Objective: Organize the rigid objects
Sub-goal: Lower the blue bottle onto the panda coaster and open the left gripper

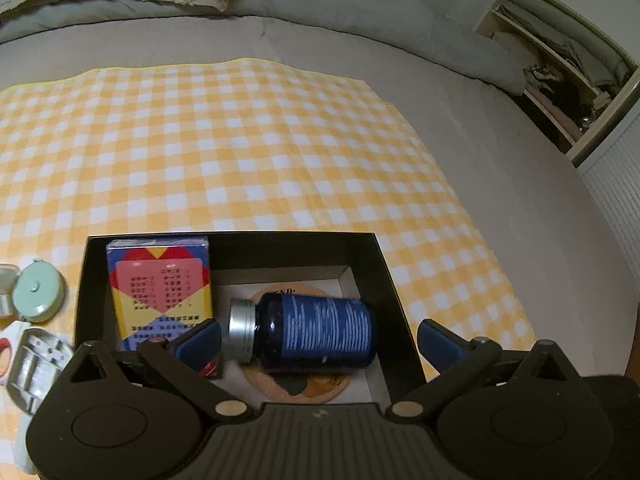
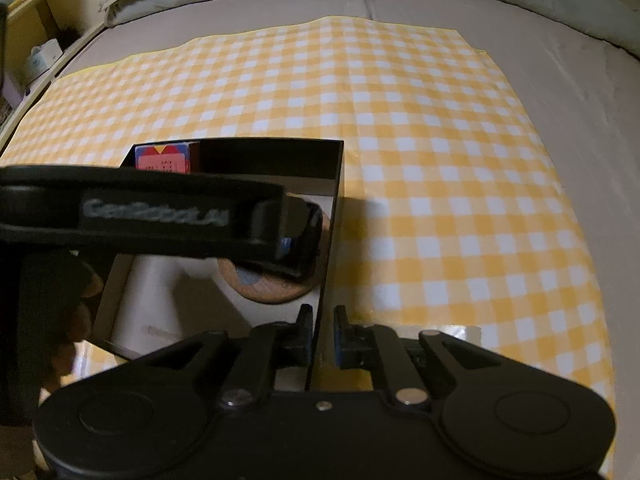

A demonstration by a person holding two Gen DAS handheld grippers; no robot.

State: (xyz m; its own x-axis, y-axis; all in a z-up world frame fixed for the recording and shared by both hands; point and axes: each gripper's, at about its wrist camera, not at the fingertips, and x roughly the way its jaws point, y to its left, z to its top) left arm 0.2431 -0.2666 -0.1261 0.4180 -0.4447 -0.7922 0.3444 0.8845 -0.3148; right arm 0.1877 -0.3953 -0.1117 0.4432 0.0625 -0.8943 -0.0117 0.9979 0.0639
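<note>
An open black box [image 1: 386, 280] sits on a yellow checked cloth [image 1: 240, 140]. Inside it a colourful card pack [image 1: 158, 292] stands at the left. A dark blue bottle [image 1: 316, 332] with a silver cap lies on its side on a cork coaster [image 1: 296, 390]. My left gripper [image 1: 318, 340] is wide open around the bottle, its pads clear of it. In the right wrist view, my right gripper [image 2: 323, 336] straddles the box's right wall [image 2: 338, 184], nearly closed, with a thin gap showing beside the wall. The left gripper's body [image 2: 140, 216] hides most of the bottle there.
Left of the box lie a mint green round tin [image 1: 38, 294], an open silver tin [image 1: 34, 364] and a red-and-white item [image 1: 4, 354]. The cloth covers a grey bed with pillows at the back. A shelf [image 1: 560, 72] stands beyond the right edge. A hand [image 2: 76, 320] holds the left gripper.
</note>
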